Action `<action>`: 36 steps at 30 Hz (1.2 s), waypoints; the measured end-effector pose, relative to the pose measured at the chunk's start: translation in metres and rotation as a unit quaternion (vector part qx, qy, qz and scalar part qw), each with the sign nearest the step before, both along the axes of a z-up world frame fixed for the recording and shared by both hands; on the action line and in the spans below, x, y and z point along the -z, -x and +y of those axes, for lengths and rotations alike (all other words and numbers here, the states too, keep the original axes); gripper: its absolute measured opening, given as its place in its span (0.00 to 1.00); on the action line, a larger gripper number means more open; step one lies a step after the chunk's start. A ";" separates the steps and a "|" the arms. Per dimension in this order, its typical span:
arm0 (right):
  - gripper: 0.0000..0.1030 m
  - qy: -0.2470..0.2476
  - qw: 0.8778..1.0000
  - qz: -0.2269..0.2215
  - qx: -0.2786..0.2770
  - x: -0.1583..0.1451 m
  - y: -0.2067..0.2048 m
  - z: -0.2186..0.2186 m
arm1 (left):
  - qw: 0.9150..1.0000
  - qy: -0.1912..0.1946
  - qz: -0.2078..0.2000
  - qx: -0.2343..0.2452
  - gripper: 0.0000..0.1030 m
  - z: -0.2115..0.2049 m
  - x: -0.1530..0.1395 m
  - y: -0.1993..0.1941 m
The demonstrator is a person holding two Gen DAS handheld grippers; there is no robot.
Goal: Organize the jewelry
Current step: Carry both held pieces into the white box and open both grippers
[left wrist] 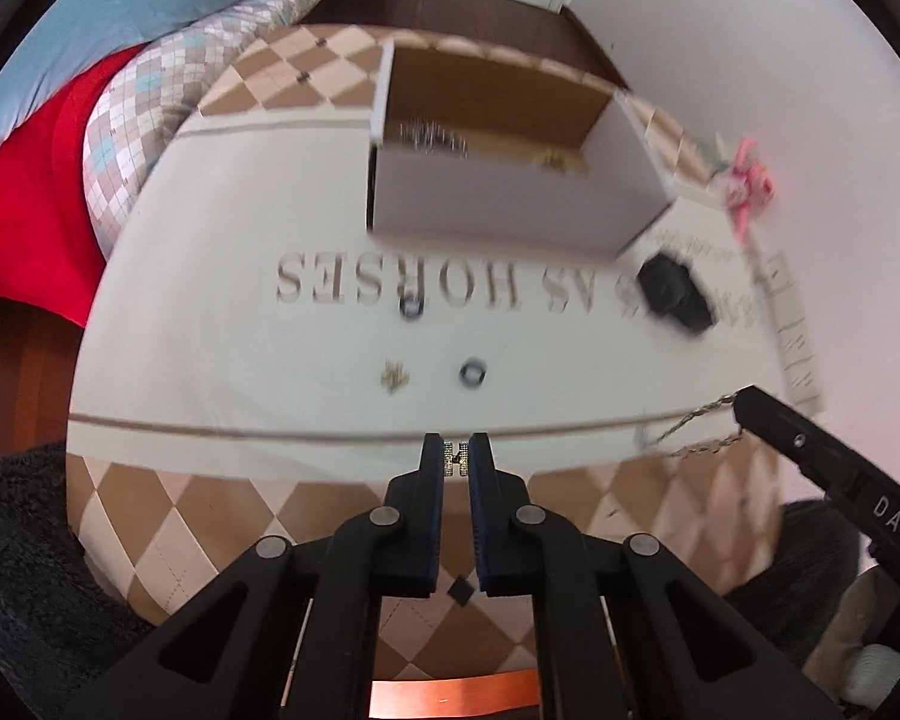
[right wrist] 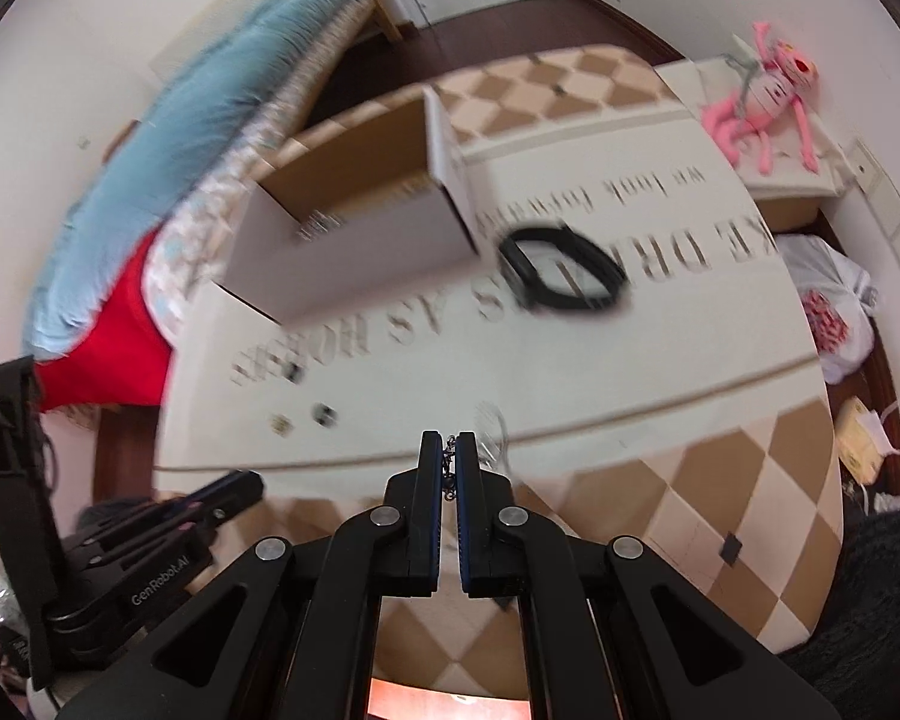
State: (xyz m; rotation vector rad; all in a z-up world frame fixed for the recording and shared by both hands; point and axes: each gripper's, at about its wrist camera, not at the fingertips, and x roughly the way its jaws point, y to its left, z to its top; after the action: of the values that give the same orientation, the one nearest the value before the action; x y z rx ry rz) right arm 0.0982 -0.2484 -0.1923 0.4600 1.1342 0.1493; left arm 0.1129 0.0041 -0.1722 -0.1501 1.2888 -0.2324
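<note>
My left gripper (left wrist: 455,457) is shut on a small glittery H-shaped piece (left wrist: 455,459) above the near edge of the printed cloth. My right gripper (right wrist: 449,450) is shut on a thin chain (right wrist: 449,468); in the left wrist view the chain (left wrist: 699,417) hangs from its tip (left wrist: 750,405). An open white box (left wrist: 510,180), brown inside, stands at the back and holds some jewelry. Two dark rings (left wrist: 473,372) (left wrist: 411,307) and a small gold piece (left wrist: 395,377) lie on the cloth. A black bracelet (right wrist: 561,270) lies beside the box.
A low table with a white printed cloth (left wrist: 240,330) and checkered border. A pink plush toy (right wrist: 768,96) sits on a shelf at the right. A bed with blue and red bedding (left wrist: 90,60) is at the left. A dark rug (left wrist: 18,540) surrounds the table.
</note>
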 end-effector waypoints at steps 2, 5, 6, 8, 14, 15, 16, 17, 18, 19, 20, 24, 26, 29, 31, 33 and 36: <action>0.04 -0.011 1.000 -0.015 -0.004 -0.015 -0.007 0.001 | 1.000 0.014 -0.011 -0.007 0.05 0.004 -0.016 -0.010; 0.04 -0.022 0.999 -0.038 -0.012 -0.038 -0.017 0.004 | 0.999 0.029 -0.033 -0.012 0.05 0.009 -0.042 -0.025; 0.04 -0.024 0.998 -0.049 -0.017 -0.048 -0.022 0.006 | 0.999 0.032 -0.042 -0.012 0.05 0.010 -0.052 -0.031; 0.04 -0.027 0.997 -0.067 -0.024 -0.065 -0.030 0.008 | 0.998 0.032 -0.057 -0.011 0.05 0.008 -0.066 -0.042; 0.04 -0.011 0.993 -0.106 -0.045 -0.103 -0.074 0.013 | 0.995 0.014 -0.095 0.006 0.05 -0.003 -0.097 -0.090; 0.04 -0.005 0.993 -0.108 -0.048 -0.106 -0.088 0.013 | 0.995 0.011 -0.095 0.009 0.05 -0.006 -0.098 -0.102; 0.04 -0.002 0.993 -0.107 -0.051 -0.108 -0.096 0.014 | 0.995 0.010 -0.094 0.011 0.05 -0.007 -0.097 -0.110; 0.04 0.003 0.993 -0.105 -0.055 -0.108 -0.106 0.015 | 0.996 0.006 -0.093 0.012 0.05 -0.009 -0.096 -0.121; 0.04 0.010 0.993 -0.102 -0.057 -0.107 -0.118 0.015 | 0.996 0.002 -0.089 0.015 0.05 -0.010 -0.093 -0.132; 0.04 0.016 0.993 -0.096 -0.062 -0.105 -0.131 0.017 | 0.996 0.001 -0.082 0.017 0.05 -0.011 -0.088 -0.142; 0.04 0.022 0.994 -0.089 -0.064 -0.102 -0.142 0.018 | 0.997 0.000 -0.077 0.018 0.05 -0.012 -0.084 -0.150; 0.04 0.046 0.995 -0.057 -0.073 -0.080 -0.183 0.021 | 0.999 -0.003 -0.034 0.030 0.05 -0.016 -0.052 -0.183; 0.04 0.054 0.995 -0.040 -0.073 -0.067 -0.198 0.022 | 0.999 -0.001 -0.010 0.034 0.05 -0.018 -0.035 -0.196; 0.04 0.067 0.994 -0.012 -0.080 -0.044 -0.219 0.023 | 0.999 0.000 0.024 0.041 0.06 -0.024 -0.014 -0.211; 0.04 0.082 0.993 -0.001 -0.087 -0.032 -0.229 0.025 | 0.998 -0.003 0.041 0.042 0.07 -0.028 -0.006 -0.220; 0.04 0.087 0.991 0.011 -0.097 -0.023 -0.236 0.028 | 0.998 -0.009 0.054 0.044 0.08 -0.031 0.000 -0.227; 0.05 0.100 0.990 0.030 -0.098 -0.013 -0.242 0.025 | 0.997 -0.031 0.051 0.041 0.22 -0.031 -0.004 -0.233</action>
State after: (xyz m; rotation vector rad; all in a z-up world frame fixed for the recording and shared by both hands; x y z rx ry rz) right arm 0.3403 -0.2232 -0.1798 0.1751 1.2384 0.1919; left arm 0.3460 -0.0267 -0.1678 -0.0575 1.4042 -0.2567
